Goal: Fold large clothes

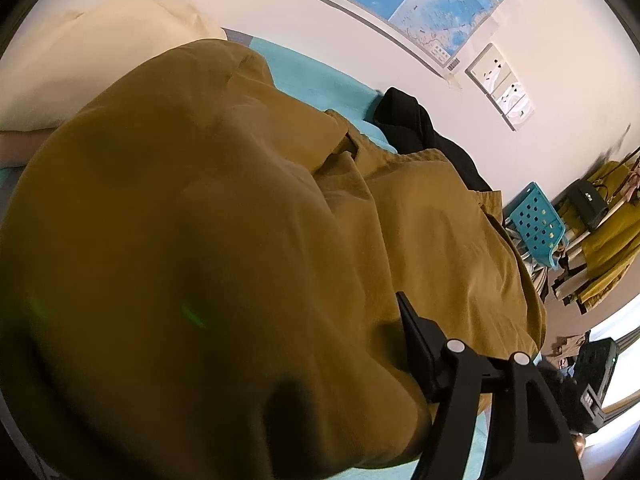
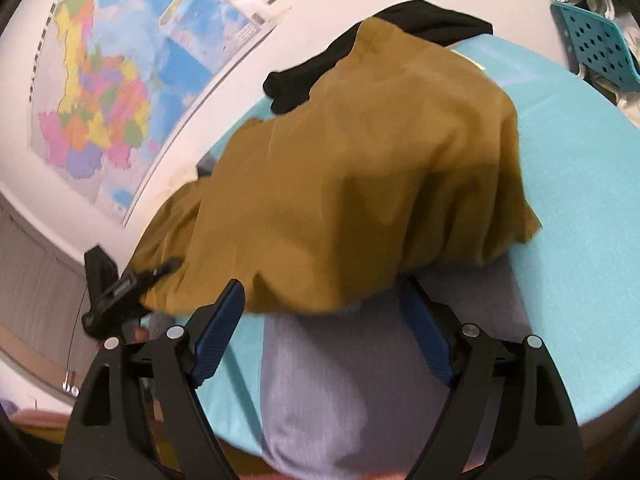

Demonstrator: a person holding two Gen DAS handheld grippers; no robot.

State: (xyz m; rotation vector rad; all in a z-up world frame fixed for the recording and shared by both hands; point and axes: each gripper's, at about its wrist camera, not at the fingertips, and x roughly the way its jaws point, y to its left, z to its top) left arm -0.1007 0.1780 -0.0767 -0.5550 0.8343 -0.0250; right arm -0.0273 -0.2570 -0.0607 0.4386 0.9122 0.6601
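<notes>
A large mustard-brown garment (image 1: pixel 248 216) is draped over the turquoise bed sheet (image 1: pixel 316 76) and fills most of the left wrist view. It hides one finger of my left gripper (image 1: pixel 384 344); the other finger (image 1: pixel 416 344) presses against the cloth, shut on it. In the right wrist view the same garment (image 2: pixel 360 184) hangs bunched above the sheet (image 2: pixel 576 208). The left gripper (image 2: pixel 120 284) shows there at the left, clamped on the garment's edge. My right gripper (image 2: pixel 324 316) is open and empty just below the garment's lower hem.
A black garment (image 1: pixel 416 136) lies behind the brown one by the wall; it also shows in the right wrist view (image 2: pixel 320 68). A cream pillow (image 1: pixel 80 64) lies at the bed's head. A grey patch (image 2: pixel 344 392) lies on the sheet. Turquoise perforated baskets (image 2: pixel 592 40) and hanging clothes (image 1: pixel 608 236) stand beyond the bed. Maps (image 2: pixel 104 92) cover the wall.
</notes>
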